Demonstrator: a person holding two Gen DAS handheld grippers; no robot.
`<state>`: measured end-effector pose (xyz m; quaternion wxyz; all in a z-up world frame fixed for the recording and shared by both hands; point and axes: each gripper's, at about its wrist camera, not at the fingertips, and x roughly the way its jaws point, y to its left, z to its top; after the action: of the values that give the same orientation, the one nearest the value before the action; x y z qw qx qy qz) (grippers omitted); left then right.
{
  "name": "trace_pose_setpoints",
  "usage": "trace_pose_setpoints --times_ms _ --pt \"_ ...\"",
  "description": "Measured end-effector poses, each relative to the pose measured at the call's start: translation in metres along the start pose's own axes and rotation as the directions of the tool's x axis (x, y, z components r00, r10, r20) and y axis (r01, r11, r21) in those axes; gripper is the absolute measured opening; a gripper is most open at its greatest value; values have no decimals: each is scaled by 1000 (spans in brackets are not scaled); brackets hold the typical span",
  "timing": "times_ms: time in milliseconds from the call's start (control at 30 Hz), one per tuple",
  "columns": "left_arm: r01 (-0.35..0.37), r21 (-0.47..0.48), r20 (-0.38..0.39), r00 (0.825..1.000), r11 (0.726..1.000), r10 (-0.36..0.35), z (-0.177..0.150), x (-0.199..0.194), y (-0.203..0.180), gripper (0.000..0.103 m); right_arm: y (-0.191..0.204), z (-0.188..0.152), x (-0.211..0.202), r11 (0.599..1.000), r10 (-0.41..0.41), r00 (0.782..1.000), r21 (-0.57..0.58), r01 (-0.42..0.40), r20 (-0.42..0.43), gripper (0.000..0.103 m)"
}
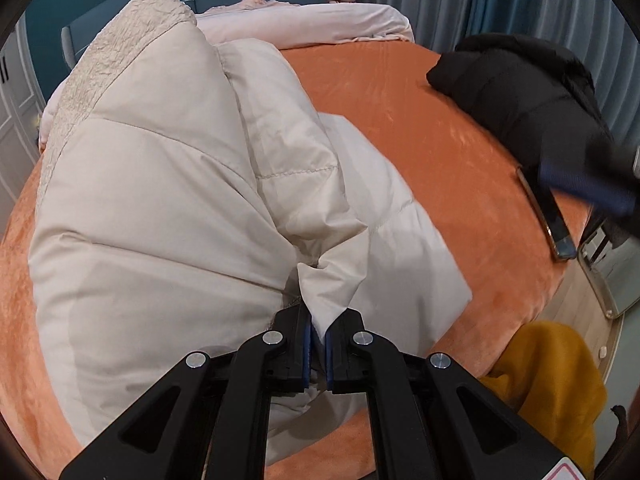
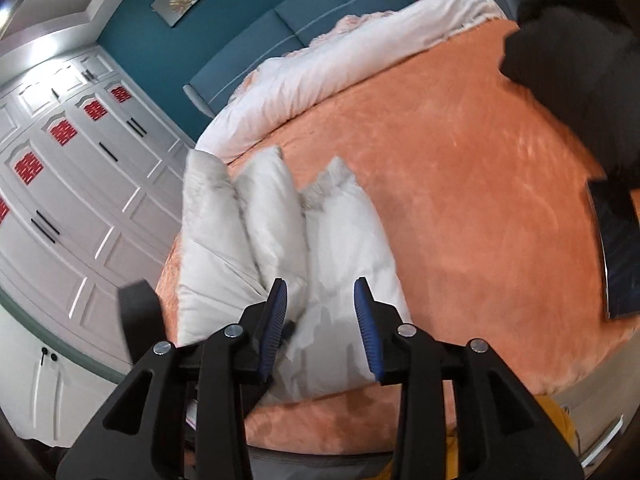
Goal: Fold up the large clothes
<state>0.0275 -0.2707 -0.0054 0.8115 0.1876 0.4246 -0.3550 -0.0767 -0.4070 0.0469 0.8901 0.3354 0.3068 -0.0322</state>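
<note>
A cream puffer jacket (image 1: 160,208) lies bunched on the orange bed cover (image 1: 420,128), its textured collar toward the headboard. My left gripper (image 1: 319,322) is shut on a fold of the jacket's fabric at its near edge. In the right wrist view the same jacket (image 2: 340,248) lies in several puffy folds. My right gripper (image 2: 322,320) is open and empty, hovering above the jacket's near end. The left gripper's black body (image 2: 138,316) shows blurred at the left there.
A black jacket (image 1: 532,92) lies at the bed's right side, with a phone (image 1: 548,216) beside it near the edge. A mustard garment (image 1: 556,384) hangs off the near right corner. White pillows (image 1: 304,24) line the headboard. White wardrobes (image 2: 72,184) stand left.
</note>
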Motion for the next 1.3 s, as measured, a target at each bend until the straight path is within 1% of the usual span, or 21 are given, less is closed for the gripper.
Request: trace_pose_setpoints --times_ms 33,100,200,267,367,500,533,667,700,733,767,800,867,933,967,1000,1067,1133,1233,1267,1300 --pt "-3 2 -1 1000 1000 3 -1 1 0 2 5 10 3 1000 1 1000 -18 -1 6 43" --pt "-13 7 -1 1000 1000 13 -4 0 2 2 14 29 5 998 7 1000 -70 -6 17 49" --pt "-20 5 -2 1000 1000 20 -3 -1 4 2 44 58 19 985 9 1000 -170 -6 17 51" --pt "-19 -1 -2 1000 1000 19 -3 -1 5 2 70 81 35 968 11 1000 -249 -9 8 55" --pt "-19 -5 -3 1000 1000 19 -3 -2 5 2 104 107 66 943 29 998 -330 -44 -50 61" --pt "-17 -6 -2 1000 1000 17 -4 -4 7 2 136 131 123 916 48 977 -381 -126 -206 68" --pt "-15 -8 -2 1000 1000 15 -4 -5 8 2 141 134 143 915 28 968 -384 -126 -249 68" --pt "-12 -13 4 1000 1000 12 -6 -7 10 2 152 130 184 880 -83 949 -470 -74 -305 67" --pt "-13 -11 9 1000 1000 13 -7 -9 10 5 154 128 190 872 -96 944 -484 -73 -316 62" --pt "-16 -7 17 1000 1000 16 -8 -12 10 7 153 127 195 869 -97 939 -489 -82 -330 51" --pt "-15 -3 31 999 1000 15 -11 -17 10 8 152 126 199 870 -82 933 -481 -104 -351 45" --pt "-11 3 42 999 1000 11 -13 -22 9 11 153 126 200 874 -72 929 -471 -116 -362 41" --pt "6 17 70 998 1000 -7 -19 -38 8 19 155 125 198 884 -53 932 -452 -123 -357 41" --pt "36 9 108 994 999 -37 -26 -56 9 33 154 126 195 893 -25 937 -428 -136 -349 43" --pt "45 0 132 990 999 -45 -29 -67 11 46 154 126 189 902 -6 942 -409 -141 -337 44" --pt "46 -3 155 987 999 -45 -32 -75 13 55 155 126 180 908 25 945 -387 -158 -327 45" --pt "10 7 196 980 1000 -12 -39 -91 19 62 151 124 151 916 116 953 -341 -211 -278 61" --pt "-33 17 209 978 999 28 -45 -99 26 68 140 115 119 925 143 971 -324 -200 -192 77" --pt "-67 13 247 967 998 62 -59 -116 39 79 94 78 76 961 109 988 -242 -133 -108 87" --pt "-74 8 254 965 997 70 -62 -119 42 87 82 67 71 970 105 987 -208 -129 -119 87" --pt "-85 -3 255 963 996 83 -64 -120 44 87 72 55 68 976 114 983 -169 -138 -142 87"
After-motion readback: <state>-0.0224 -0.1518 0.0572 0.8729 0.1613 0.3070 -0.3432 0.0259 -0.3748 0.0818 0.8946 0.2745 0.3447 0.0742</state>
